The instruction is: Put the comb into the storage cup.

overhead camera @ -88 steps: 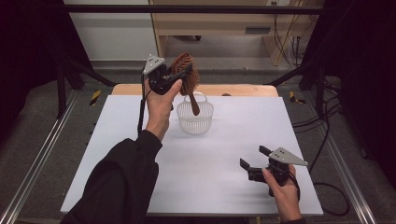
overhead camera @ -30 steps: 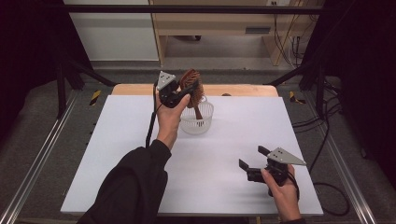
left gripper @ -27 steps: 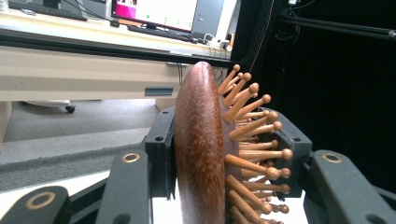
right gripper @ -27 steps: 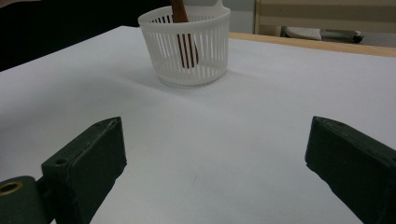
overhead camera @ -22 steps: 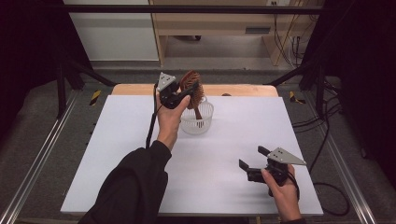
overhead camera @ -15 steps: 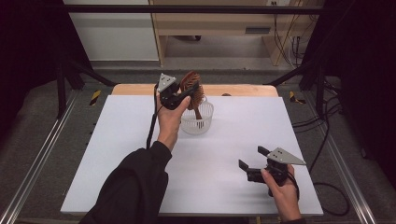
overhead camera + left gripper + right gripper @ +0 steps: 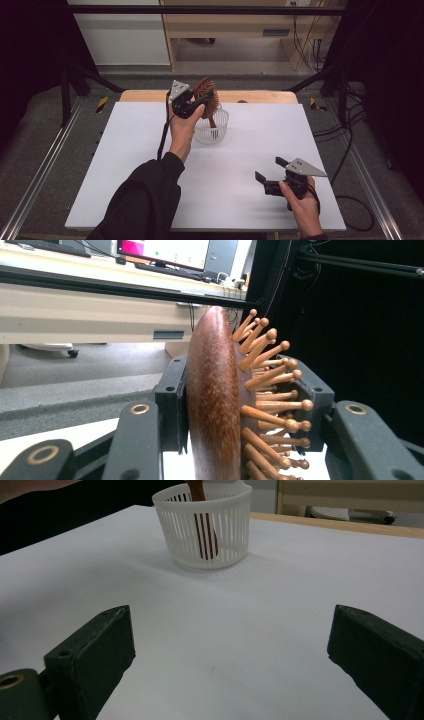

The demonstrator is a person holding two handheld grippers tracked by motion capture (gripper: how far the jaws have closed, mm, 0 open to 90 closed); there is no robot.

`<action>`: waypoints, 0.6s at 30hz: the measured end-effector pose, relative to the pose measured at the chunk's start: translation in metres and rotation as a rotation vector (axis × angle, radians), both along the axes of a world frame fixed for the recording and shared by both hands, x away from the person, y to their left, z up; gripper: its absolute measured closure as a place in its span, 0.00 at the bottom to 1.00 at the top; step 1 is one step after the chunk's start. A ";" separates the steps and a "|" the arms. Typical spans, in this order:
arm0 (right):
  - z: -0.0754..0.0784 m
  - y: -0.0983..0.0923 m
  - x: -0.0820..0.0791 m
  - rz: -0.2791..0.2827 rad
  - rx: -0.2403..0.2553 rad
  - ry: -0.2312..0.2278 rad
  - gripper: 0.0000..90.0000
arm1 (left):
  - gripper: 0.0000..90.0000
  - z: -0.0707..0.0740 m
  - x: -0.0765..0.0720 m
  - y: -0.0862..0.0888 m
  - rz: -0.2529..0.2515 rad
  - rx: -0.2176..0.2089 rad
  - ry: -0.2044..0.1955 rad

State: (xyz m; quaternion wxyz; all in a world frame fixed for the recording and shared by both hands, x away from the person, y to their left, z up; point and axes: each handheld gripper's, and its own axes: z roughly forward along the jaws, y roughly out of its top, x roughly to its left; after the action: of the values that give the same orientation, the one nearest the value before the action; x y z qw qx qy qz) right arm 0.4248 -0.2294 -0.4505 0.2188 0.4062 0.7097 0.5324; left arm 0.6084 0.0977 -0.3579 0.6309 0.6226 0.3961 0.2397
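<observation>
Left gripper (image 7: 196,102) clamped on hairbrush (image 7: 206,94) head, handle pointing down into white basket (image 7: 212,131); right gripper (image 7: 270,172) open, well apart.

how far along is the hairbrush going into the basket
Done: the handle of the wooden hairbrush already stands inside the white basket. In hand: the left gripper is shut on the brush head, one jaw on its back, one on the bristle side. Left: letting go and pulling the hand away. The right gripper rests open on the table, apart from the basket.
</observation>
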 end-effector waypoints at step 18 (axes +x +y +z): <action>0.000 0.002 0.000 -0.001 0.000 0.002 0.06 | 0.56 -0.006 0.000 0.008 0.000 0.012 0.005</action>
State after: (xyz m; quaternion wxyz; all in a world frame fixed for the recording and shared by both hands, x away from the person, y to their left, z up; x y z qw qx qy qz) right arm 0.4252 -0.2279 -0.4509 0.2184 0.4070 0.7098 0.5318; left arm 0.6086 0.1053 -0.3641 0.6260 0.6270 0.3964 0.2405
